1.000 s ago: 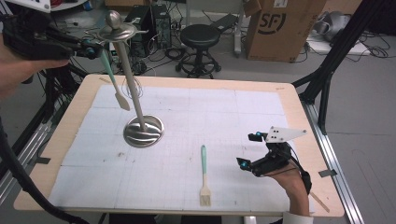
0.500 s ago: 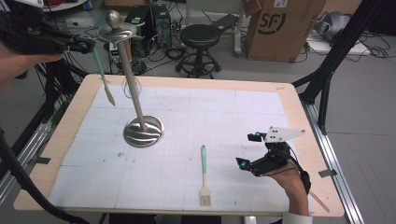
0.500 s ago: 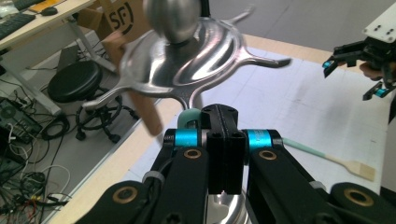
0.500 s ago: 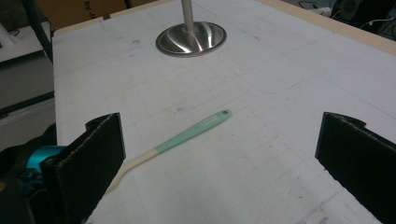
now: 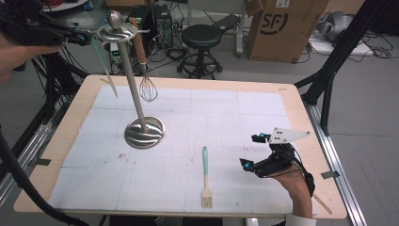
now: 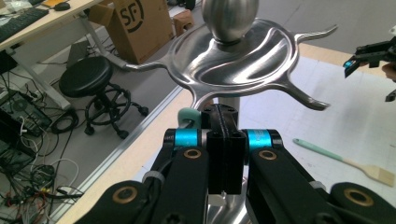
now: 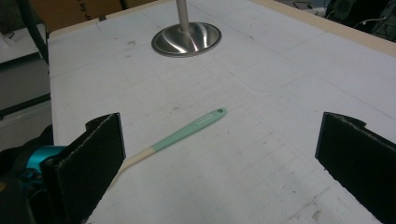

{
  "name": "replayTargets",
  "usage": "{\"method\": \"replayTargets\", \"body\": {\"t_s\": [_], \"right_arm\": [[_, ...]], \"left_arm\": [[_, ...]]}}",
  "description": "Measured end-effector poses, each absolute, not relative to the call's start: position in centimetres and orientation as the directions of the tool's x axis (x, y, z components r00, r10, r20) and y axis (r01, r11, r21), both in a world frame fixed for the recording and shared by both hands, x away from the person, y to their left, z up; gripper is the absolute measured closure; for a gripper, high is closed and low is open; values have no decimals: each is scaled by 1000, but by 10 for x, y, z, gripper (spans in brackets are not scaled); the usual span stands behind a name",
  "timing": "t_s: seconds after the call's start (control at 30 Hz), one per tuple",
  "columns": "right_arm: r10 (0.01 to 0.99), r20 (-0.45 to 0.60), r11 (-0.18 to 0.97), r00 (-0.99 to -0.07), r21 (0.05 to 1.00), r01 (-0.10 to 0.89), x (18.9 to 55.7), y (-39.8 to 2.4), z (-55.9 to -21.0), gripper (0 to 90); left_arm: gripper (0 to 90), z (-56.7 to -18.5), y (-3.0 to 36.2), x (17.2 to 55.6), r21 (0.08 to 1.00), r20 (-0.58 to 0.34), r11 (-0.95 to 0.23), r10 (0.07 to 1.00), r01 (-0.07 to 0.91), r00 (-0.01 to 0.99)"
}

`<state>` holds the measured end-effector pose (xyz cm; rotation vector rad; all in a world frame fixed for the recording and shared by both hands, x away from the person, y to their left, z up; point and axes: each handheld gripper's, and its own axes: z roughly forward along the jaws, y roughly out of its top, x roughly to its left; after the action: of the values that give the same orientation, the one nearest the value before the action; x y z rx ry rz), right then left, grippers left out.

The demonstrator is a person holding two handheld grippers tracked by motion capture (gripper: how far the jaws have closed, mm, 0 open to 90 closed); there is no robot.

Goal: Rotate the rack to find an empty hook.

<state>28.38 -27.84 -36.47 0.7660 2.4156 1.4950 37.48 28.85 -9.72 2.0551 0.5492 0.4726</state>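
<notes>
White matting covers the table [image 5: 301, 101]. High view: left gripper [image 5: 80, 36], far left, holds a green utensil [image 5: 104, 70] beside the rack [image 5: 136, 101]; a whisk [image 5: 147, 84] hangs there. Left gripper view: jaws clamped together on the utensil's handle [image 6: 189, 116]. Right gripper view: right gripper [image 7: 219, 154] jaws apart; a brush [image 7: 177, 135] lies between.

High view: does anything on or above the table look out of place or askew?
Only the mint-handled brush lying loose on the mat while the whisk hangs from the steel stand. The left gripper holds a mint-handled utensil at the stand's top; nothing is spilled or damaged.
</notes>
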Motion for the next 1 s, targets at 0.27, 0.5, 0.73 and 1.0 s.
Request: {"method": "replayTargets", "body": {"t_s": [0.27, 0.5, 0.73, 1.0], "right_arm": [[515, 91, 357, -853, 881, 310, 283, -276, -363, 0], [514, 87, 364, -853, 879, 309, 282, -273, -363, 0], [505, 88, 368, -859, 878, 306, 281, -271, -363, 0], [506, 91, 361, -858, 881, 306, 281, -272, -363, 0]], "left_arm": [[900, -98, 290, 356, 866, 110, -462, 548, 190, 829], [900, -101, 289, 338, 870, 105, -456, 544, 188, 833], [900, -103, 283, 323, 867, 113, -466, 525, 174, 843], [900, -97, 275, 316, 870, 123, -468, 516, 158, 848]]}}
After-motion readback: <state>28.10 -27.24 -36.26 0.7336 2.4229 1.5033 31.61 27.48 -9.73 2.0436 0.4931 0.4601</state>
